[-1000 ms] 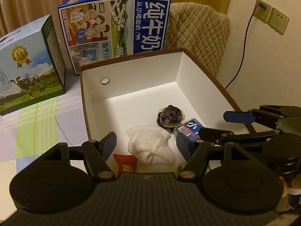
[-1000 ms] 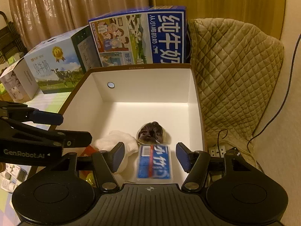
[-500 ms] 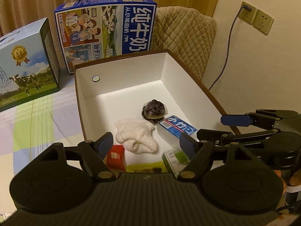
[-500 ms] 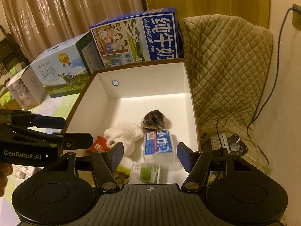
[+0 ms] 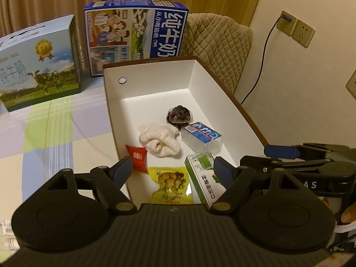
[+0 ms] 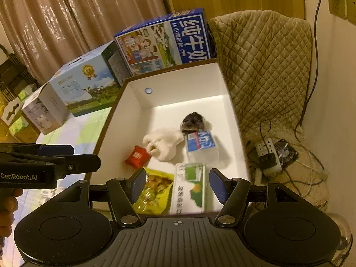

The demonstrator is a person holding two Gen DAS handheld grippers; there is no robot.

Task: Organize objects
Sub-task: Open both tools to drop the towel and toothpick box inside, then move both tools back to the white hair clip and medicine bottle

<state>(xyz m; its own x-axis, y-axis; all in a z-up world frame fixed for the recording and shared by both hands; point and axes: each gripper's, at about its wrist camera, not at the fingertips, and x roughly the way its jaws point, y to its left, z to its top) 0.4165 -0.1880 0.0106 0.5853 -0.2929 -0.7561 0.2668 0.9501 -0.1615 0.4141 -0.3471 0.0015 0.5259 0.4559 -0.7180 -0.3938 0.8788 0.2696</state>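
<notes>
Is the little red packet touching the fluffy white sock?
Touching. In the right wrist view, the red packet's corner meets the white sock's lower edge with no white box floor between them.

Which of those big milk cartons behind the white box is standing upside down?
The dark blue milk carton right behind the open white box: its large characters read inverted. The light blue cow carton beside it stands upright.

Box: I see a white-lined, brown-edged box (image 5: 201, 71), open-topped, on the desk.
Back: a dark scrunchie (image 5: 179, 115) lies mid-floor.
Middle: a crumpled white sock (image 5: 160, 139) lies left of a clear blue-labelled pack (image 5: 201, 136).
Front: I see a red sachet (image 5: 138, 158), a yellow snack packet (image 5: 170, 184) and a green-white carton (image 5: 203, 178).
</notes>
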